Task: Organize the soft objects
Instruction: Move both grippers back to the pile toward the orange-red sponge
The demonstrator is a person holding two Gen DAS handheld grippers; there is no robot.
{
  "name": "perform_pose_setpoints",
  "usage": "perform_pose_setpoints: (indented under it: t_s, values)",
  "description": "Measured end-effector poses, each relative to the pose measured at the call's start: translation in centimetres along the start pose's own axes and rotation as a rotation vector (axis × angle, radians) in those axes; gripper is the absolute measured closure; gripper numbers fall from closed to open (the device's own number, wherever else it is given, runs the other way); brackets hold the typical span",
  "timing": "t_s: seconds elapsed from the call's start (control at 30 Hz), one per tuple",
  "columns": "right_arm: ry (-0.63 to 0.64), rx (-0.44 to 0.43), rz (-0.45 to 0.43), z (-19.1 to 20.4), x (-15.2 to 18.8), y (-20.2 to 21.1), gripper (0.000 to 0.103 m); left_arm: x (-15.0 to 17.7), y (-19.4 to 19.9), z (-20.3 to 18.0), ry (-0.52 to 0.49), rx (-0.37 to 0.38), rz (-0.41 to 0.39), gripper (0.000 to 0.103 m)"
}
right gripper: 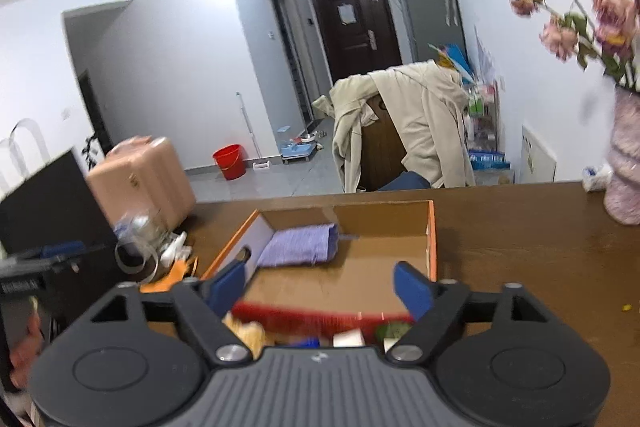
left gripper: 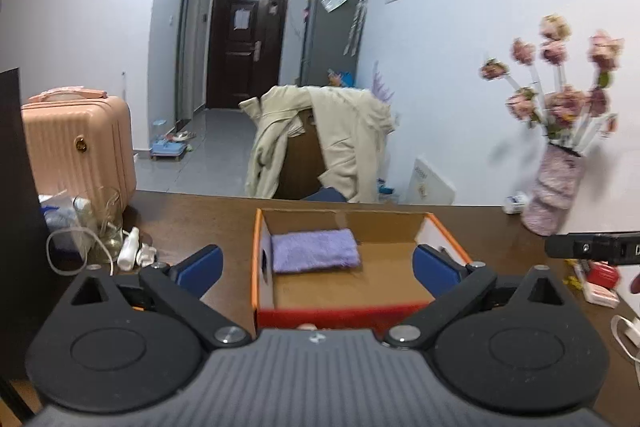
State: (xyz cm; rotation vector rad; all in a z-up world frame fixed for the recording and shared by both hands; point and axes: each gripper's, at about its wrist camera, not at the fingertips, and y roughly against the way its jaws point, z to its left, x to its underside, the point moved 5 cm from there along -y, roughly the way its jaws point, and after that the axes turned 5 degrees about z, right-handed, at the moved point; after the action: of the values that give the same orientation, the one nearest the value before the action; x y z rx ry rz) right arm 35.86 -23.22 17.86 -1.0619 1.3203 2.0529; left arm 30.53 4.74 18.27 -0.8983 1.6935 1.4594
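A folded purple towel (left gripper: 315,251) lies in the far left corner of an open cardboard box (left gripper: 444,229) with orange and red edges, on a dark wooden table (left gripper: 500,227). My left gripper (left gripper: 318,265) is open and empty, its blue pads spread to either side of the box. In the right wrist view the same towel (right gripper: 298,245) lies in the box (right gripper: 431,239). My right gripper (right gripper: 320,287) is open and empty above the box's near red edge. Several small blurred items (right gripper: 256,333) lie just in front of the box.
A pink vase of flowers (left gripper: 554,187) stands at the table's right. A pink suitcase (left gripper: 78,147), glass jars (left gripper: 104,227) and small white bottles (left gripper: 130,249) sit at the left. A chair draped with a beige coat (left gripper: 320,139) stands behind the table. Small items (left gripper: 600,283) lie at the right edge.
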Motion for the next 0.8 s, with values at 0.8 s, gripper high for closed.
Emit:
perform_pose_setpoints:
  t_s: [0.8]
  values:
    - [0.125, 0.04, -0.093, 4.7, 25.0, 7.2, 0.0, 22.8, 5.1, 0.7, -0.016, 0.04, 0.023, 0.0]
